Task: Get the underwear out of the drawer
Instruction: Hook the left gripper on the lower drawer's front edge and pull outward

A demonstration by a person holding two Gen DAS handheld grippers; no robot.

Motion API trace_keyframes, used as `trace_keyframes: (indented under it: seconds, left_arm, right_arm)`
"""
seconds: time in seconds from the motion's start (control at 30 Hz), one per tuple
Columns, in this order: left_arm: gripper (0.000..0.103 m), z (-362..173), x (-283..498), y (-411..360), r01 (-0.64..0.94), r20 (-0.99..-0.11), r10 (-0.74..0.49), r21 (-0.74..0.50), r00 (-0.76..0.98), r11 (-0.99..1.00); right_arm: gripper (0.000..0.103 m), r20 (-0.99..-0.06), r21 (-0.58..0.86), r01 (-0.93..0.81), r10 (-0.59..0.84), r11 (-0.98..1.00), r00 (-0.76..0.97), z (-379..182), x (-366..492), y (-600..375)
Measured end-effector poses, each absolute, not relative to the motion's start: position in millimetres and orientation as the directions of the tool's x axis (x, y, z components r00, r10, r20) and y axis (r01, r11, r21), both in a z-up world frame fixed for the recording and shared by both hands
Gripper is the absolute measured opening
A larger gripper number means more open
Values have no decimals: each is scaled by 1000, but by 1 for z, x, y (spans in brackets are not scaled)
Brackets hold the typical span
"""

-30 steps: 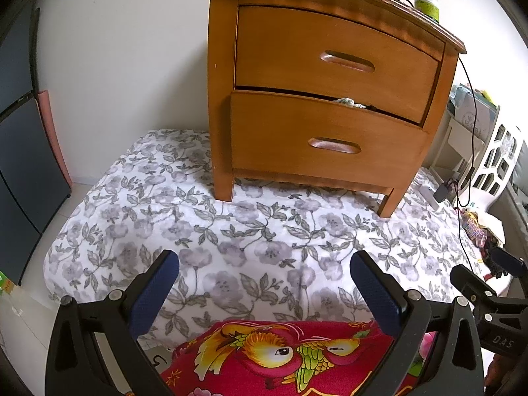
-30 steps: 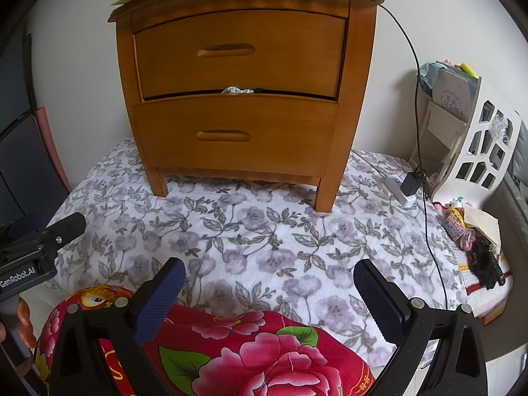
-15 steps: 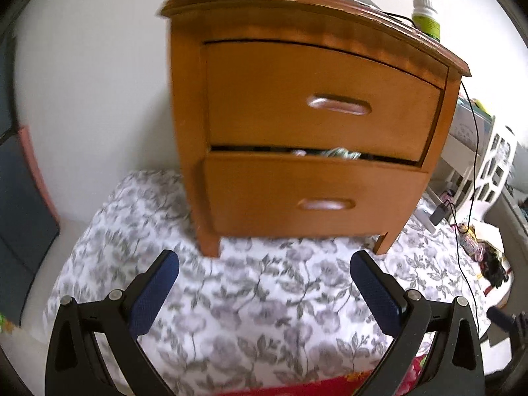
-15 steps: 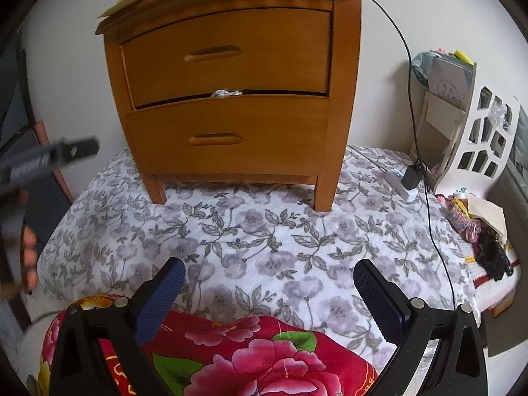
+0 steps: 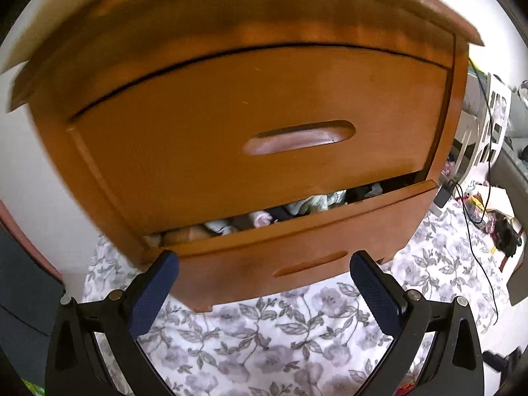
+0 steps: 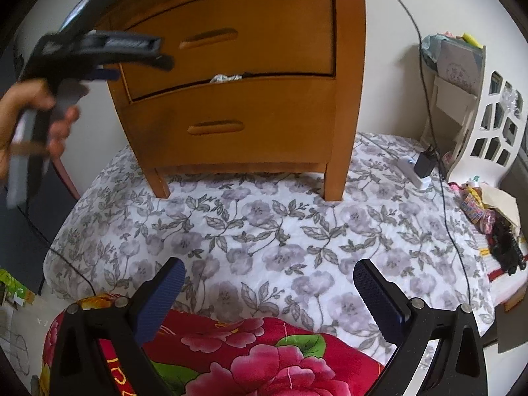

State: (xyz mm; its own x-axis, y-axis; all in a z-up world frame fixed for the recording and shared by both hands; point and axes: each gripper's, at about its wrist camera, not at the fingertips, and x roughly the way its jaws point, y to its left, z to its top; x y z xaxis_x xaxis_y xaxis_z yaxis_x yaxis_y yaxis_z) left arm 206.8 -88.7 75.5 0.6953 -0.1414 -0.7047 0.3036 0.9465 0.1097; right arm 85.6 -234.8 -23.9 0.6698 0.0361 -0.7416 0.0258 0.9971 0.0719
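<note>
A wooden nightstand with two drawers stands on a flowered quilt. The lower drawer is pulled out a little. Crumpled underwear in pale green, pink and white shows in the gap above its front, and a white scrap of it shows from farther off. My left gripper is open and empty, close in front of the lower drawer's top edge, its blue pads wide apart. A hand holds that gripper at the nightstand's left front. My right gripper hangs open and empty over the quilt, well back from the nightstand.
A grey-flowered quilt covers the surface. A red flowered blanket lies under my right gripper. A white cut-out rack, a charger with a black cable, and small clutter sit to the right. A dark panel stands at the left.
My left gripper has risen and moved forward, from low over the red blanket to close against the drawer fronts. The right gripper has barely shifted. Both stay open.
</note>
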Motion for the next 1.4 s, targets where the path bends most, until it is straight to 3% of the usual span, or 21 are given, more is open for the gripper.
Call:
trace_keyframes:
  seconds: [0.33,0.47,0.67,1.4]
  left_arm:
    - [102,57,256,-130,377,-774,-120,162,622,912]
    - [94,48,268,-139,417,-797,-128,166,591,893]
    - [91,32,283,-143,461,-847,-152,120,509,879]
    - [91,14,298,-175,564,-918,-25,222,396,795]
  right_arm:
    - [103,-774,98,7,72,995,629,-39,97,-233]
    - [103,-779,95,-6,79,995,622,-42,100,-229]
    - [103,-793,95,-5,79,995,603,-49,106,-228]
    - [103,-800,112,-3,92,994,593,-53,108,-229]
